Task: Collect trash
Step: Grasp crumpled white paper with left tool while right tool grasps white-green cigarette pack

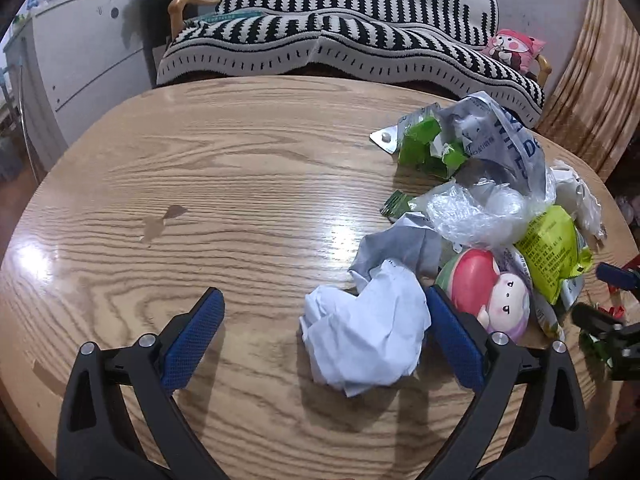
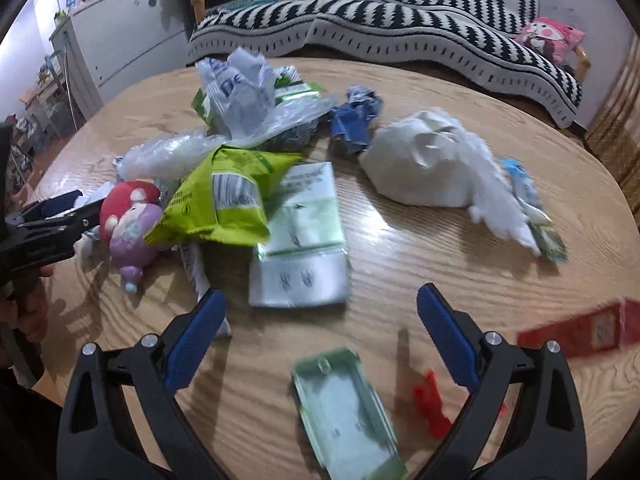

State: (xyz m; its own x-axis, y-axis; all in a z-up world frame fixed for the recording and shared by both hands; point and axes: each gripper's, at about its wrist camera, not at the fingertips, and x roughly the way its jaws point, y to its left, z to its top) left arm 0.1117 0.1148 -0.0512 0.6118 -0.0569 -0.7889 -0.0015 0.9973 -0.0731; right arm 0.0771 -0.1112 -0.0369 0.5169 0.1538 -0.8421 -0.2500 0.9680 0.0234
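The crumpled white paper (image 1: 366,330) lies on the table (image 1: 200,184), between your left gripper (image 1: 324,330) fingers but toward the right one, almost touching it. Both grippers are wide open and empty; the right gripper (image 2: 320,324) hovers over a green wrapper (image 2: 348,408).

Looks like a home living room: wooden-armed sofa (image 1: 178,4) under a black-and-white striped throw (image 1: 344,40), cartoon cushion (image 1: 514,49), white sideboard (image 1: 86,52) cluttered with knick-knacks, oak-grain table (image 1: 224,184).
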